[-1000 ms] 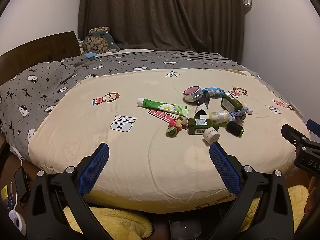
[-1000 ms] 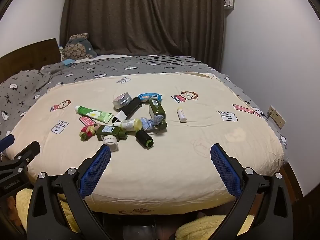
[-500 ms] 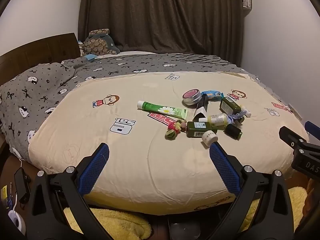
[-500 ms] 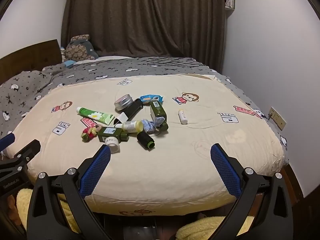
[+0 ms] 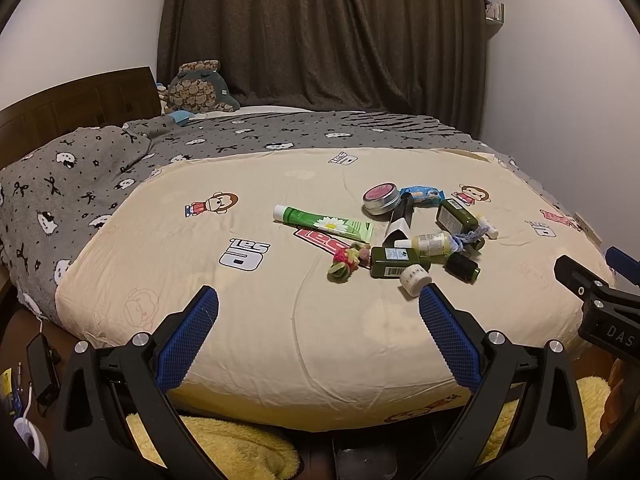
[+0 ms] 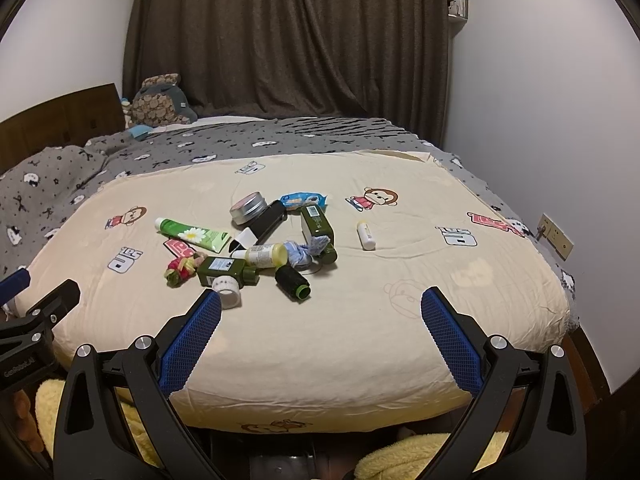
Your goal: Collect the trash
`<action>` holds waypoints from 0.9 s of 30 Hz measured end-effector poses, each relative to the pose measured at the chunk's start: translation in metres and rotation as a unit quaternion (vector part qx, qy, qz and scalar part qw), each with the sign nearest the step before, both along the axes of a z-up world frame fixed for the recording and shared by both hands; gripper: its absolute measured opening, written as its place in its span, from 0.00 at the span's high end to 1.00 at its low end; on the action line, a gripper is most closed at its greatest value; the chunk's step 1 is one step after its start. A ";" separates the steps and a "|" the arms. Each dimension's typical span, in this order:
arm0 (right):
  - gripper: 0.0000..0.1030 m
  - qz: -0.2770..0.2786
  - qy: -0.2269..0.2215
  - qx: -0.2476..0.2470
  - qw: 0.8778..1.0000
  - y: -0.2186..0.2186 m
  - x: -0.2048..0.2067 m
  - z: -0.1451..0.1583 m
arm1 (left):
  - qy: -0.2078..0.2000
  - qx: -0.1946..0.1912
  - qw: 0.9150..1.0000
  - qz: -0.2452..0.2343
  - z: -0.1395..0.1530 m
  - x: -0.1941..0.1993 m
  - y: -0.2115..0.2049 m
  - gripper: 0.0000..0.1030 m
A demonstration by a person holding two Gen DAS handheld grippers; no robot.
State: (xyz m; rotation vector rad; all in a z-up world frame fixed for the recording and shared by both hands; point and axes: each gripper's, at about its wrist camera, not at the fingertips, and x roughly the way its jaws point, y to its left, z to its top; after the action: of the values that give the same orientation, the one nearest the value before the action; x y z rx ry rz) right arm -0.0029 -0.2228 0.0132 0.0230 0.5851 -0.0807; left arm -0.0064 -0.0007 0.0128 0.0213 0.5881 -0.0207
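Observation:
A pile of trash lies on the cream bedspread point(image 5: 280, 312): a green daisy tube point(image 5: 322, 222), a round tin point(image 5: 381, 198), a blue wrapper point(image 5: 423, 194), dark green bottles point(image 5: 394, 261), a yellow bottle point(image 5: 428, 241), a white roll point(image 5: 415, 279), a black cap bottle point(image 5: 462, 267) and a pink-green hair tie point(image 5: 347, 260). The right wrist view shows the same pile, with the tube point(image 6: 192, 234), the roll point(image 6: 226, 287) and a separate white stick point(image 6: 366, 234). My left gripper point(image 5: 318, 308) and right gripper point(image 6: 320, 306) are open and empty at the bed's near edge.
A grey patterned blanket point(image 5: 100, 168) covers the bed's left and far side, with a plush toy point(image 5: 198, 92) by the wooden headboard. Dark curtains hang behind. Yellow fluffy fabric point(image 5: 240, 452) lies on the floor below. A wall socket point(image 6: 556, 236) is on the right wall.
Both grippers have drifted slightly closer to the bed and the pile sits a little nearer in view. Jaws stay open. Nothing on the bed has moved.

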 end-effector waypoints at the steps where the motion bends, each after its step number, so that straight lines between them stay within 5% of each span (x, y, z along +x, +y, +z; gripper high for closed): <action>1: 0.03 0.000 -0.001 0.001 1.000 0.000 0.000 0.000 | 0.000 0.000 1.000 0.000 0.000 0.000 0.000 0.08; 27: 0.03 0.002 -0.006 0.003 1.000 0.000 -0.003 0.001 | -0.003 -0.002 1.000 -0.001 0.003 0.003 -0.008 0.08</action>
State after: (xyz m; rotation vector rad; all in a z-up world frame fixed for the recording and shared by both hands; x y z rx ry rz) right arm -0.0057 -0.2227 0.0146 0.0282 0.5725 -0.0745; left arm -0.0034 -0.0087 0.0156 0.0182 0.5814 -0.0239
